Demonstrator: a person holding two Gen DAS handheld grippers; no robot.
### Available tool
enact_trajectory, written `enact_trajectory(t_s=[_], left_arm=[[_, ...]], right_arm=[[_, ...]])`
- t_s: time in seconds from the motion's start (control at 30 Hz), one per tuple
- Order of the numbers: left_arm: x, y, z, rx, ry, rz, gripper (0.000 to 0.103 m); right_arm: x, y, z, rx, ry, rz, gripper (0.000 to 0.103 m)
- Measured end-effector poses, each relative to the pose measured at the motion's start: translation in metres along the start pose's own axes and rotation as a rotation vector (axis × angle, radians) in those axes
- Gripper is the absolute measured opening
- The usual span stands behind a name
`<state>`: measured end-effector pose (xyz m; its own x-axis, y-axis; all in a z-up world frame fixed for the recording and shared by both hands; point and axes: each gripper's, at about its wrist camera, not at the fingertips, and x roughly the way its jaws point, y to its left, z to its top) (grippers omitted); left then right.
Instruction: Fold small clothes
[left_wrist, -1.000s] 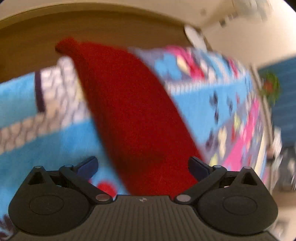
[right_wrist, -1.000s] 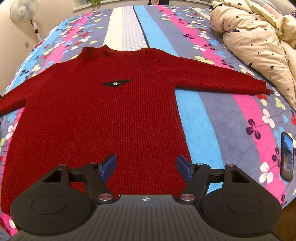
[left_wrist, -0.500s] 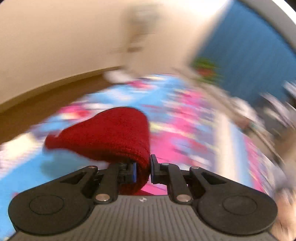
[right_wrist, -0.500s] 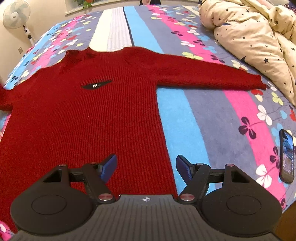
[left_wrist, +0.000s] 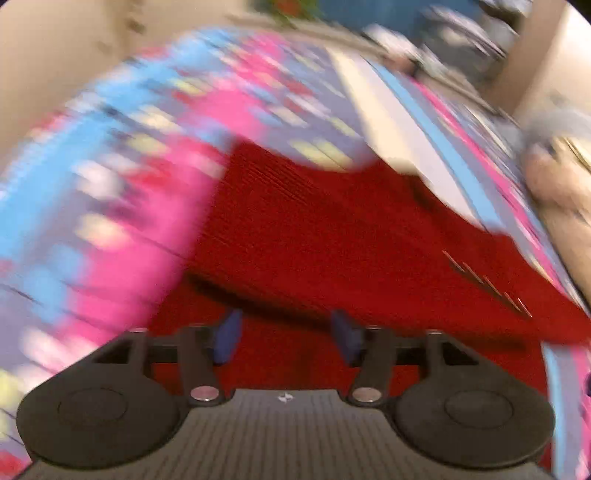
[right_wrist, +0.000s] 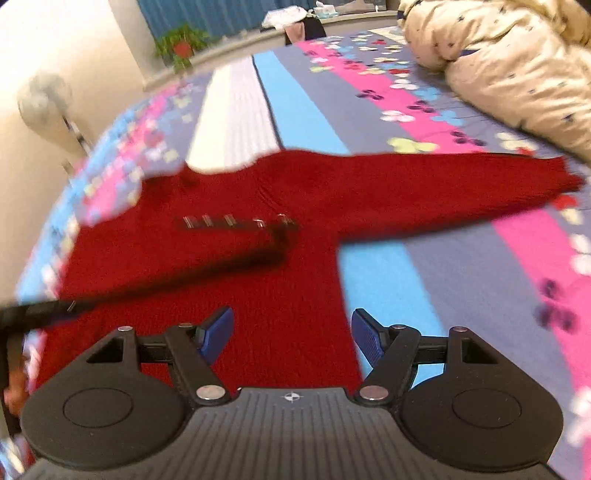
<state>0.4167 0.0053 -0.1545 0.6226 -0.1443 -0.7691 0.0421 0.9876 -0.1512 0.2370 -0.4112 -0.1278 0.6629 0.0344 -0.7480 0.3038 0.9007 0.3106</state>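
The red sweater (right_wrist: 258, 295) lies front up on the bed (right_wrist: 461, 266), on a sheet striped in pink, blue, grey and white with a flower print. Its left sleeve (right_wrist: 207, 254) is folded in across the chest, the cuff ending near the middle of the body, beside the small dark badge, which shows only as a smeared row of bright marks. The other sleeve (right_wrist: 443, 184) stretches straight out to the side, flat on the sheet, its cuff near a cream duvet (right_wrist: 509, 66) with dark stars that is heaped at the far corner of the bed.

The left claw (left_wrist: 286, 338) hangs over the lower body of the sweater, just below the folded sleeve. Its jaws have just been opening and stand apart; nothing is between them, and the blue pads (left_wrist: 229, 339) press on no cloth. The left wrist view is heavily blurred, so fine detail of the knit is lost.

The right claw (right_wrist: 291, 336) is also released, jaws wide, with nothing gripped. It points down at the sweater's side edge, where the red knit meets a blue stripe. At the left border of the right wrist view a dark blurred bar and a bit of a hand (right_wrist: 14, 391) show.

Beyond the bed stand a fan (right_wrist: 44, 99) by the wall, a potted plant (right_wrist: 181, 44) and a blue curtain (right_wrist: 207, 14).
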Motion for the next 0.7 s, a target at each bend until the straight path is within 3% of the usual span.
enact_trajectory(t_s=[0.07,0.13,0.2,0.27,0.33,0.37,0.4,0.43,0.47,0.5,0.53,0.6,0.7], left_arm=[[0.002,0.025,0.027,-0.013,-0.009,0.056,0.070],[0.014,0.041,0.049,-0.019,0.023,0.043,0.070],[0.035,0.042,0.070,-0.006,0.056,0.016,0.084],[0.066,0.031,0.088,-0.005,0.105,0.004,0.090],[0.102,0.015,0.099,-0.004,0.138,0.056,0.084],[0.112,0.011,0.097,0.008,0.163,0.075,0.062],[0.120,0.004,0.095,0.021,0.195,0.077,0.049],[0.124,0.001,0.096,0.025,0.194,0.086,0.048],[0.119,0.001,0.094,0.033,0.180,0.081,0.038],[0.114,0.003,0.095,0.032,0.165,0.072,0.025],[0.109,0.010,0.097,0.011,0.146,0.061,0.021],[0.095,0.032,0.099,-0.082,0.108,0.015,0.020],[0.084,0.053,0.098,-0.156,0.041,0.020,0.020]], right_arm=[[0.025,0.001,0.020,0.044,-0.009,0.061,0.072],[0.054,0.003,0.037,0.101,-0.013,0.075,0.072],[0.089,0.007,0.052,0.147,0.030,0.067,0.072],[0.121,0.019,0.060,0.139,0.078,0.032,0.072],[0.147,0.033,0.063,0.091,0.118,-0.050,0.077],[0.152,0.041,0.061,0.071,0.096,-0.101,0.067],[0.152,0.047,0.060,0.046,0.079,-0.144,0.056],[0.148,0.056,0.059,0.009,0.053,-0.186,0.025],[0.143,0.062,0.060,-0.015,0.041,-0.173,0.015],[0.134,0.067,0.062,-0.039,0.015,-0.136,0.012],[0.122,0.076,0.065,-0.091,-0.033,-0.095,0.012],[0.099,0.090,0.074,-0.178,-0.143,-0.012,0.012],[0.069,0.100,0.089,-0.217,-0.269,0.140,0.012]])
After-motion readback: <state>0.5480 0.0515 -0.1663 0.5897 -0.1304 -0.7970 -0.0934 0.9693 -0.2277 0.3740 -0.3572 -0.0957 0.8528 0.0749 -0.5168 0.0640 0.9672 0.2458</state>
